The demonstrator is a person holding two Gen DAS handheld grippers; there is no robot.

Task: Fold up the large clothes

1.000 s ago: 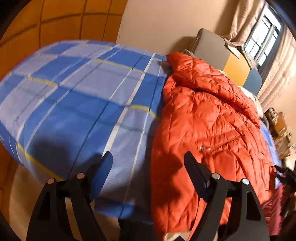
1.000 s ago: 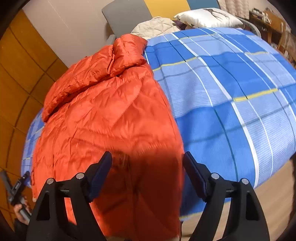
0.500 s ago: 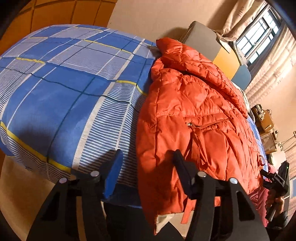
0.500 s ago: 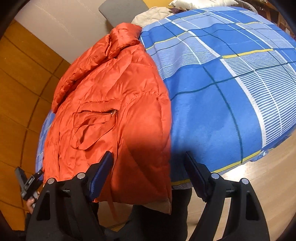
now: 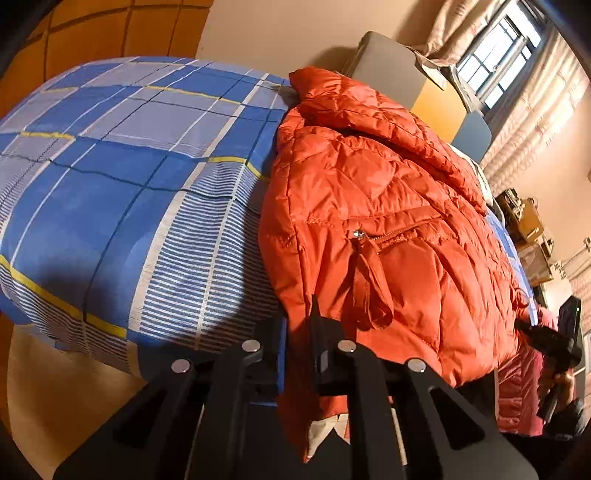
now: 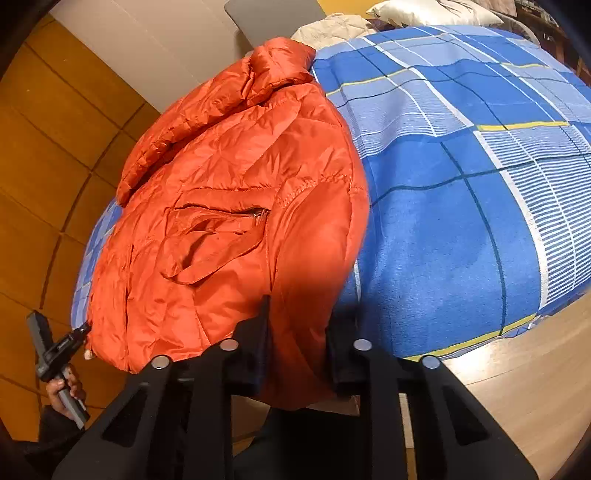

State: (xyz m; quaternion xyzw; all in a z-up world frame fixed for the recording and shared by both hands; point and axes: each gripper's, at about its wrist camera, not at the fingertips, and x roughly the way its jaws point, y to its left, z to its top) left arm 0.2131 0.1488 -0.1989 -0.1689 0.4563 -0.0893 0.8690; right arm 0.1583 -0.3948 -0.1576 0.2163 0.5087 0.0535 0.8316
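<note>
The orange jacket point(image 5: 388, 221) fills centre frame, its hem overhanging the blue plaid bed's point(image 5: 129, 177) near edge. My left gripper point(image 5: 295, 339) and right gripper point(image 6: 299, 332) each clamp that hem.

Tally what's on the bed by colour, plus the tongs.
Orange: 1, the puffer jacket
Blue plaid: 1, the bedspread
White: 1, the pillow
Beige: 1, the quilted item
Black: 2, left tongs, right tongs
Total: 6

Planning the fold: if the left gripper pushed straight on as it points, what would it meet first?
The jacket: the left gripper already looks shut on its hem at the bed edge, though depth is unclear.
</note>
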